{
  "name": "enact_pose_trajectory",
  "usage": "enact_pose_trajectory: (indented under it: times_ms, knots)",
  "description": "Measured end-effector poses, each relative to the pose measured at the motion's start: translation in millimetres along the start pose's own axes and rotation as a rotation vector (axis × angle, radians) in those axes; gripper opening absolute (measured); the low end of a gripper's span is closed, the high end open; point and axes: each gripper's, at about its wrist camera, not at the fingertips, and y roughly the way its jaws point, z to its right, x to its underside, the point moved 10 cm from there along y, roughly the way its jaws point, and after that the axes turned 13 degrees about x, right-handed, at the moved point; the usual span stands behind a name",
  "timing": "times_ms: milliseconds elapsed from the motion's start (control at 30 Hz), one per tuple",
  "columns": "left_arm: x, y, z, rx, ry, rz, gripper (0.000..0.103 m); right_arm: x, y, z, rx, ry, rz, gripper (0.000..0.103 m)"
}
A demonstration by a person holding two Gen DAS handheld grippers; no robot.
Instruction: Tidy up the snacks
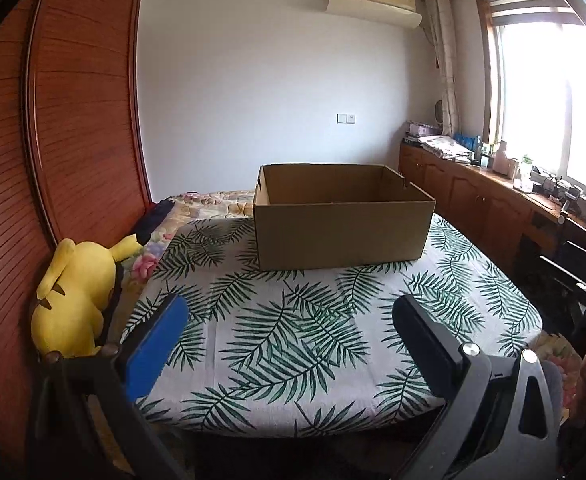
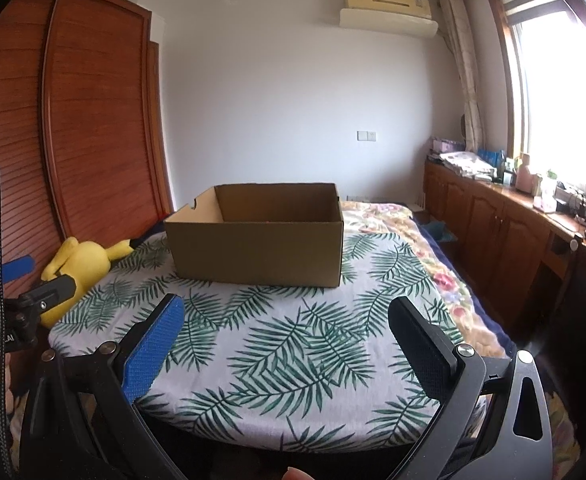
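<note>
Beyond both wide-apart claws, left (image 1: 289, 312) and right (image 2: 285, 312), sits the cardboard box (image 1: 343, 232).

One cardboard box (image 1: 343, 228) — one plush toy (image 1: 75, 294).

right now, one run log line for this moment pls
left gripper: open, empty | right gripper: open, empty | cardboard box: open-topped, on leaf-print cloth | snacks: none visible

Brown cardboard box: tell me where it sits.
The open brown cardboard box sits on the far part of the palm-leaf tablecloth, beyond both open grippers, right of the yellow plush toy.
</note>
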Motion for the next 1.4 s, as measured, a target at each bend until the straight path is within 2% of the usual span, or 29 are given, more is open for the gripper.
enact_pose_trajectory:
  times_ms: [1400]
  knots:
    - [1.7, 0.5, -1.1, -0.001, 0.001, -0.001, 0.103, 5.7, 3.6, 3.0, 0.011, 0.02, -0.003, 0.103]
